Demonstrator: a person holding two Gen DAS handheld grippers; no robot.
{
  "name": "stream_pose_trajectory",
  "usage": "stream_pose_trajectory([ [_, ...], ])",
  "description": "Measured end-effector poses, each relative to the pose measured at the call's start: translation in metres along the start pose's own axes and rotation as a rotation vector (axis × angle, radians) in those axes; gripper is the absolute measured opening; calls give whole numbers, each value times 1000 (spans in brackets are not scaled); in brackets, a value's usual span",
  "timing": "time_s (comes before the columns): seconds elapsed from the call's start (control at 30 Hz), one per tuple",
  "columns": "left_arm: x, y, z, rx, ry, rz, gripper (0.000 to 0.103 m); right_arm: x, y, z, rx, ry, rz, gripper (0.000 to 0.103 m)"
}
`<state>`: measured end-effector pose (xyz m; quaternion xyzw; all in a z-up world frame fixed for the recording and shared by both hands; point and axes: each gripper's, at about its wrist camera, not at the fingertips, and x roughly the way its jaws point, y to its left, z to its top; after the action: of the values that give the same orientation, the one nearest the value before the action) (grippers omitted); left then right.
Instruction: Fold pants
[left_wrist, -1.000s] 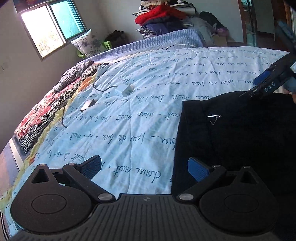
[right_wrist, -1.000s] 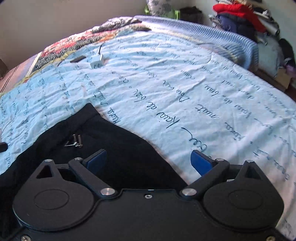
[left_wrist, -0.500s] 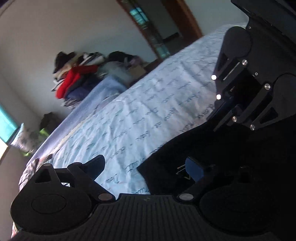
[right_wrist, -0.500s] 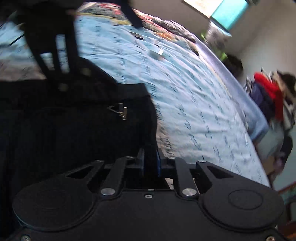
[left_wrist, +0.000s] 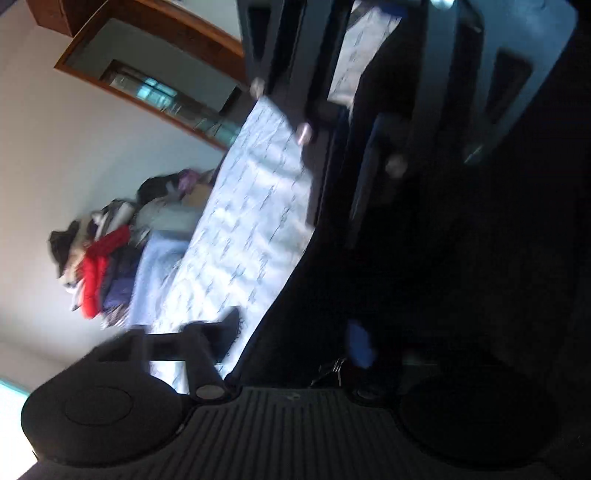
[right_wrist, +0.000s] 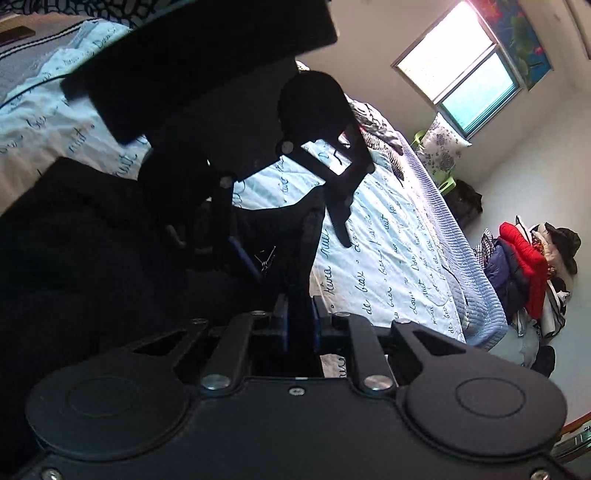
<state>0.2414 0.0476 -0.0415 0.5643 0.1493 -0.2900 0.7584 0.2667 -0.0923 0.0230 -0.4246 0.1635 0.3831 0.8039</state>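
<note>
Pants (right_wrist: 74, 258), black, are spread on the light blue quilt (right_wrist: 388, 240); long axis cannot be told, fabric too dark. A raised waistband edge is clamped between the nearly closed pads of the right gripper (right_wrist: 298, 325). Fabric is also seen between the closing jaws of the left gripper (left_wrist: 295, 332), pads not yet pressed. Clothes pile (right_wrist: 524, 266) is seen beyond the bed.

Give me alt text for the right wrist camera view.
The right gripper pinches a fold of black pants over a bed with a pale blue script-print quilt. The left gripper reaches in just ahead, jaws closing around the fabric edge.
</note>
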Motion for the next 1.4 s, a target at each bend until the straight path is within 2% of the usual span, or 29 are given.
stream_pose_trajectory([
  [0.17,-34,-13,-13,-112,55,9,16,-15,21,0,88,-32,31,13],
  [0.27,-70,-34,-27,-116,53,-2,15,-31,45,3,136,-62,103,13],
  [0.43,-124,-71,-49,-145,69,-64,15,-50,88,7,215,-86,262,13],
  [0.57,-142,-92,-60,-149,98,-93,15,-52,117,8,227,-69,334,13],
  [0.67,-141,-100,-65,-157,135,-92,19,-48,132,7,234,-52,329,13],
  [0.77,-150,-89,-71,-217,143,-138,30,-41,136,5,252,-34,320,13],
  [0.87,-163,-71,-74,-289,126,-199,44,-51,137,-1,311,-61,302,14],
  [0.97,-178,-57,-78,-361,91,-204,47,-72,149,-11,371,-75,275,14],
  [1.03,-184,-52,-72,-439,71,-198,49,-86,155,-19,414,-50,236,23],
  [1.07,-182,-49,-67,-484,66,-194,51,-95,156,-24,448,-42,213,28],
  [1.13,-169,-38,-49,-590,45,-191,53,-118,156,-39,551,-27,179,46],
  [1.23,-153,-36,-26,-735,31,-212,55,-156,162,-70,731,55,169,47],
  [1.3,-137,-37,-4,-798,17,-264,55,-184,166,-91,840,104,188,47],
  [1.33,-134,-40,4,-818,3,-289,55,-200,168,-100,893,101,176,47],
  [1.4,-141,-53,22,-815,-47,-345,55,-231,161,-116,1015,72,88,47],
])
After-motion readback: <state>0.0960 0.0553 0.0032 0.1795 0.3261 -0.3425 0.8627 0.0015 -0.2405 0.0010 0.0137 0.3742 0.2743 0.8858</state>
